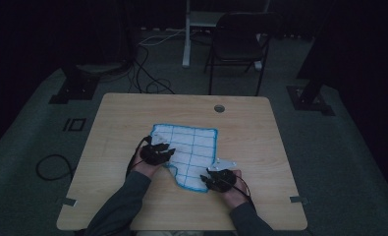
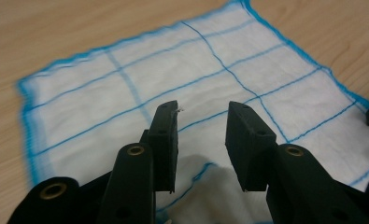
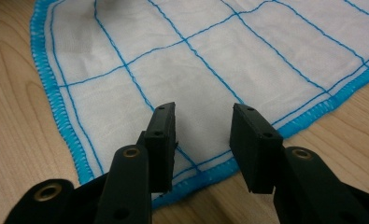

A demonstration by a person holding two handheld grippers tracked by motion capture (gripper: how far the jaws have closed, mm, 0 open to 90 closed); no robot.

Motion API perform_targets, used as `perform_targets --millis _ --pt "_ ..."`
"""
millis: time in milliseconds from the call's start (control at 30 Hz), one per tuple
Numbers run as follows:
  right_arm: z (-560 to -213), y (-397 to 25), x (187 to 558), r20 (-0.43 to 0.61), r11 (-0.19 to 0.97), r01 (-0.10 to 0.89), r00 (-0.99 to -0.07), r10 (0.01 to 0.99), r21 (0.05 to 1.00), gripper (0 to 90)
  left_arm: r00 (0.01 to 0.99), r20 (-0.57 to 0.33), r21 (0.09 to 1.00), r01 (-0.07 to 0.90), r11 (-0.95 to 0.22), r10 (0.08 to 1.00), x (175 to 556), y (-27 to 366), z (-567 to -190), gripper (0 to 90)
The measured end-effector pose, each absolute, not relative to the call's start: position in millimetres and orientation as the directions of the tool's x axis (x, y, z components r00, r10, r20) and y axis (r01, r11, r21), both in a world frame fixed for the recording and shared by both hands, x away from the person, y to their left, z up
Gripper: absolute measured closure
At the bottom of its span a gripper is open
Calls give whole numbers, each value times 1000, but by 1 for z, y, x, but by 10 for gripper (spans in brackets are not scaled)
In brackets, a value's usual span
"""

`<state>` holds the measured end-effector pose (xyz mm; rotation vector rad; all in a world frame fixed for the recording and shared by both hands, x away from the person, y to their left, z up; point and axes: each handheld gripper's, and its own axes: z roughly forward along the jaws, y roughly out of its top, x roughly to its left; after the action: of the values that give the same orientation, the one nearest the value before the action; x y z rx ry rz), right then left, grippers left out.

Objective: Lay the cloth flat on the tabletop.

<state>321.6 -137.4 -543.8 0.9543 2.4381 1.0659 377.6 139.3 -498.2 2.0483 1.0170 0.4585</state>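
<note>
1. Cloth (image 1: 189, 147), white with a blue grid and blue stitched border, lies spread on the wooden table (image 1: 118, 118), near the middle of the top and a little toward the person's side.
2. Its near left part is folded or bunched inward, so the outline steps in there; in the left gripper view a raised fold of the cloth (image 2: 205, 182) sits just beneath the jaws.
3. Left gripper (image 1: 158, 153) is at the cloth's left edge, held in the person's left hand (image 1: 145, 168). In its own view the left gripper (image 2: 202, 121) has its jaws parted, with nothing between them, poised over the fabric.
4. Right gripper (image 1: 212, 176) is at the near right corner of the cloth, in the right hand (image 1: 233, 192). In its own view the right gripper (image 3: 204, 122) is likewise released, jaws apart above the blue hem (image 3: 205, 175), gripping nothing.
5. Whether either jaw tip touches the fabric cannot be told.
6. Beyond the table a dark chair (image 1: 238, 42) stands on the floor, with cables (image 1: 147, 78) trailing nearby.
</note>
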Motion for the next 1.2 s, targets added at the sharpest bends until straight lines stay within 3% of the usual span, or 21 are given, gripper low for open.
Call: perform_targets --millis 333,500,800,1200 --pt "-544 -137 322 -18 500 451 -729 685 739 608 558 -31 777 535 -331 829 352 177 -513 662" --pt "-544 -137 321 -18 499 452 -728 686 739 608 575 -41 746 562 -358 817 358 172 -523 663" --pt "-544 -138 322 -15 499 450 -731 682 741 607 596 25 688 572 -446 803 347 172 -535 647" --pt "-543 -143 321 -6 505 455 -739 674 733 604 579 -11 702 585 -406 816 331 191 -537 632"
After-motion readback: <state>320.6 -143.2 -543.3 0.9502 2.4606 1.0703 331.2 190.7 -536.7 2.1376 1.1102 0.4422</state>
